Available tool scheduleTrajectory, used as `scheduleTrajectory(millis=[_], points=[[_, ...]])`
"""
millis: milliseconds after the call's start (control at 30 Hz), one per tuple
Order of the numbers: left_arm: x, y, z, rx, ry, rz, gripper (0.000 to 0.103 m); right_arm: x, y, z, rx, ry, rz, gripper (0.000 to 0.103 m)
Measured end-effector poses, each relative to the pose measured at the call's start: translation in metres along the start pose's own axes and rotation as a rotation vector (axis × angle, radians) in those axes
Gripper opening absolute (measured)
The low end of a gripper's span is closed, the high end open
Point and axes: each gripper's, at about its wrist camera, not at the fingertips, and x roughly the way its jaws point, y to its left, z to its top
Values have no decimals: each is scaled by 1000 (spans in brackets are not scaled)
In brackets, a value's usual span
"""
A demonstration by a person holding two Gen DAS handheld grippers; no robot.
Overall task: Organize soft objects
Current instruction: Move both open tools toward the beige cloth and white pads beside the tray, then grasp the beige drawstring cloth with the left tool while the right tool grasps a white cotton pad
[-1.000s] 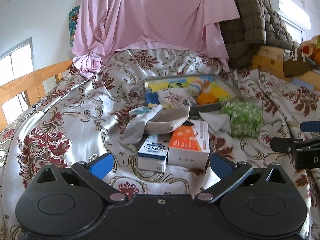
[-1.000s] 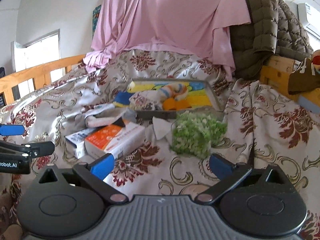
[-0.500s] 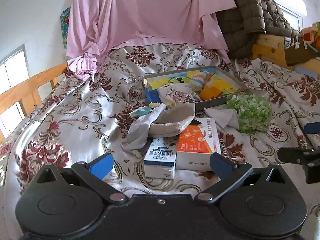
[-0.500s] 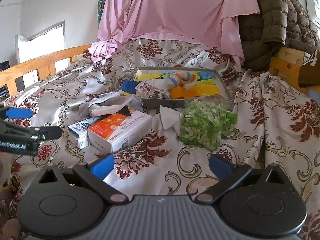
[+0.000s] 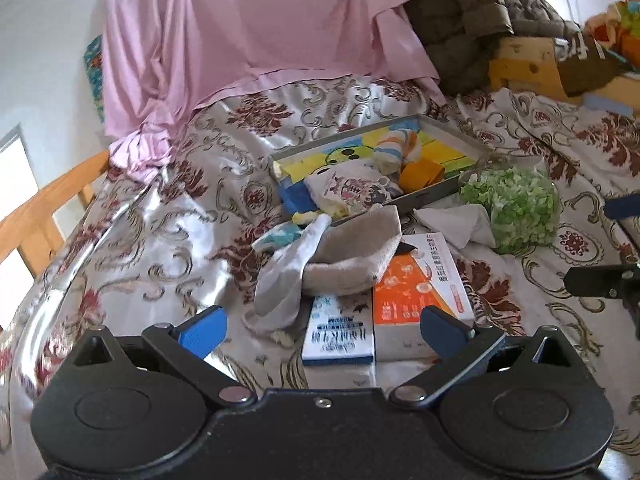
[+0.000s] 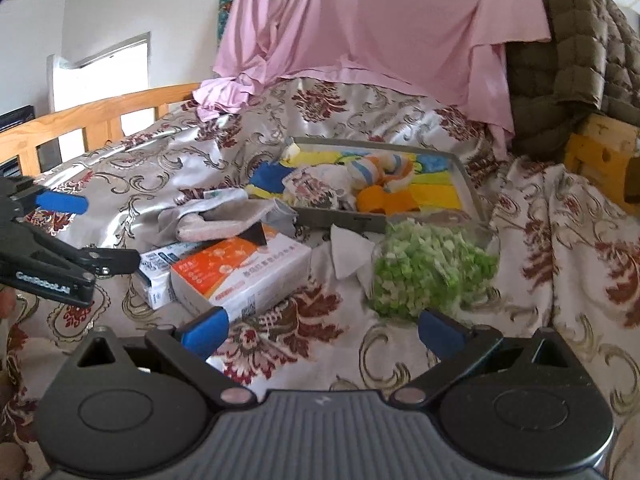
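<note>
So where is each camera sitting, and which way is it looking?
Left wrist: on the left gripper, looking forward over the bed at the grey sock and tray; its open blue fingertips show.
Right wrist: on the right gripper, facing the green bits; its open fingertips show, and the left gripper beside it.
Both share the orange box, sock and tray.

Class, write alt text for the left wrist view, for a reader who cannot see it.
The open left gripper hovers over a patterned bedspread, facing grey socks draped over two cardboard boxes. Behind them a tray holds more soft items, beside a clear container of green pieces.
</note>
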Motion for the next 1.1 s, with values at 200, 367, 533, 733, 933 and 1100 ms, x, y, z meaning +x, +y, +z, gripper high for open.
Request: scheduleTrajectory(millis=[200,367,533,733,933,1100], points=[[20,8,10,74,-4,-30,102,20,2,11,-62,-16,36,103],[32,11,14,149,-17,-78,102,38,3,24,-144,-33,42,103],[44,8,22,174,-37,-128,102,62,0,48,-304,-37,73,103],[64,-3,37,231,-38,-187,102,95,-4,81,-565,52,175,103],[84,-17,47,270,0,-230,101,130,-3,92,-781,200,245,103],[97,-24,52,290,66,-214,91,159,-5,91,-855,293,239,100]])
